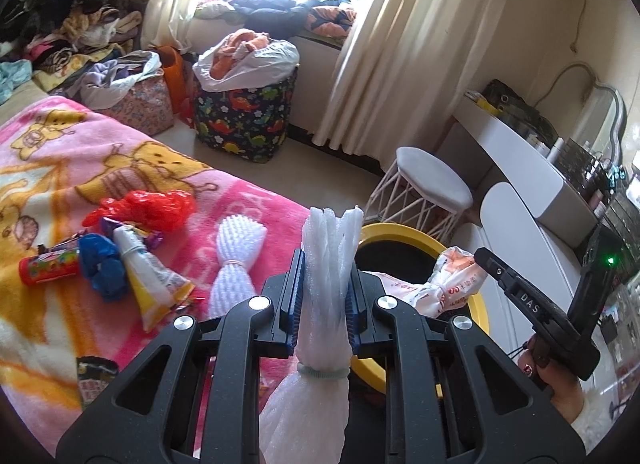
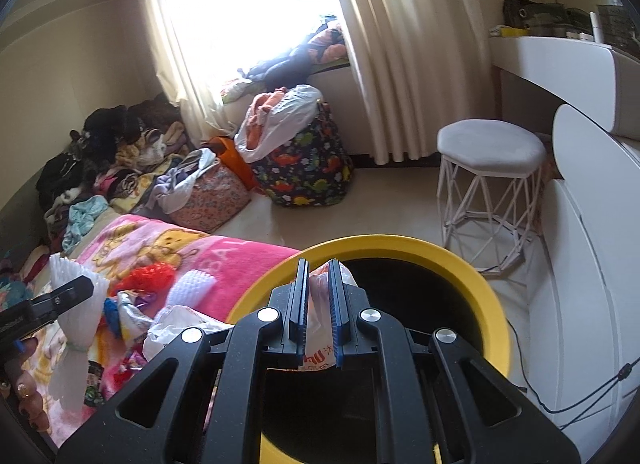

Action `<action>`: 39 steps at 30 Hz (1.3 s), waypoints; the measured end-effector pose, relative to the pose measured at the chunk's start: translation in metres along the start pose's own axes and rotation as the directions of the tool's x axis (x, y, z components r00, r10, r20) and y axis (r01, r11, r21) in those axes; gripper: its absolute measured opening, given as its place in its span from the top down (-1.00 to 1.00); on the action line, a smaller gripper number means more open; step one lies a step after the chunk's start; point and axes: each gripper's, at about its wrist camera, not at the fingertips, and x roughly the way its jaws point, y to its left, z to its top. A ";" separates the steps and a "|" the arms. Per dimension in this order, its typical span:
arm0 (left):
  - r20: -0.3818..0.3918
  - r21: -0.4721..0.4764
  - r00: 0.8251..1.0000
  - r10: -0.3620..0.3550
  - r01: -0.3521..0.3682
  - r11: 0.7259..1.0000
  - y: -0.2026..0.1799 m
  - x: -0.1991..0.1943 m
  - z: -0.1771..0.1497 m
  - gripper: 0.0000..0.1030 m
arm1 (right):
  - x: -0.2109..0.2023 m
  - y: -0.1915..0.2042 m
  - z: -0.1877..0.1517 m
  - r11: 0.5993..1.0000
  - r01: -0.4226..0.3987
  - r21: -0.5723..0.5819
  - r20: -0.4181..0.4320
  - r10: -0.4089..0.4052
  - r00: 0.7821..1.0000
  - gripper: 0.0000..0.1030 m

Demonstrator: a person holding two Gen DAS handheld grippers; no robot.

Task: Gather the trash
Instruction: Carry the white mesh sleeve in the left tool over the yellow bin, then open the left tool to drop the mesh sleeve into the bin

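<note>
My left gripper [image 1: 328, 260] is shut on a white foam net bundle [image 1: 326, 304] tied with a green band, held upright over the bed's edge. Just to its right stands a yellow bin [image 1: 404, 234] with a black inside. My right gripper [image 2: 319, 264] is shut on a white plastic bag [image 2: 318, 304] with red print, above the bin's rim [image 2: 400, 242]. On the pink blanket [image 1: 256, 199] lie a red plastic bag [image 1: 148, 207], a blue bag [image 1: 100, 264], a yellow-white wrapper [image 1: 152, 280], a red tube [image 1: 48, 268] and a second foam net [image 1: 236, 260].
A white wire-legged stool [image 2: 492, 151] stands behind the bin. A white dressing table [image 2: 560, 59] runs along the right. A dinosaur-print basket [image 2: 308, 167] full of clothes sits by the curtain [image 2: 400, 55]. Clothes pile up at the far left. A cable [image 2: 560, 396] crosses the floor.
</note>
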 end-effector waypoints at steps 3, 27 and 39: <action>-0.010 0.010 1.000 -0.010 0.010 1.000 -0.005 0.007 0.000 0.75 | 0.001 -0.007 -0.002 1.000 0.026 0.004 -0.002 -0.026 1.000 0.81; -0.077 0.091 0.991 -0.105 0.112 0.990 -0.062 0.073 0.000 0.75 | 0.011 -0.049 -0.012 0.980 0.199 -0.006 -0.025 -0.199 0.980 0.81; -0.085 0.065 0.985 -0.148 0.154 0.986 -0.069 0.104 0.008 0.27 | 0.013 -0.052 -0.010 0.986 0.163 0.034 -0.038 -0.162 0.986 0.34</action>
